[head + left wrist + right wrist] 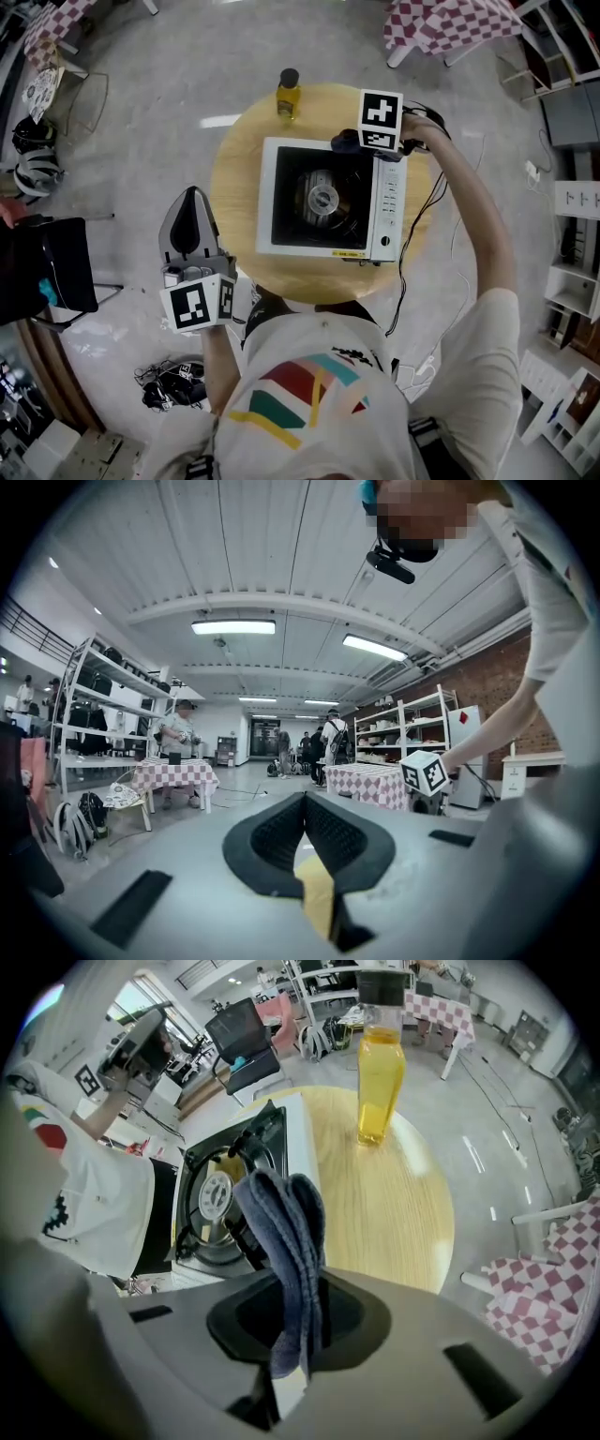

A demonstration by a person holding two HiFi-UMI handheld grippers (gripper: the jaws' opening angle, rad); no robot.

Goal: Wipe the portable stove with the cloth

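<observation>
Head view: a single white portable stove (328,199) sits at the centre of a round wooden counter (239,169), with one bottle (288,94) of yellow liquid standing near its far edge. The right hand-held gripper (345,142) hovers at the stove's far right corner. The left hand-held gripper (192,202) hangs off the counter's left side, over the floor and well apart from the stove.

Left gripper view: the left hand-held gripper is clenched, its two jaws pressed together with nothing between them. It looks out across the hall rather than at the work.

Right gripper view: the right hand-held gripper is grasping one blue-grey cloth (281,1222), bunched into a hanging fold. The cloth dangles just above the stove's edge beside the burner, and whether it touches the metal cannot be told.

The wipe appears to be at its start. It would go best if the fold were lowered until it lies flat on the white top, then drawn in long, even strokes along the panel. The cloth should be kept clear of the burner's raised supports, where it could snag, and away from the bottle. The idle gripper could brace the stove's near side.

The count: one stove, one cloth, one bottle, one counter, two grippers.
</observation>
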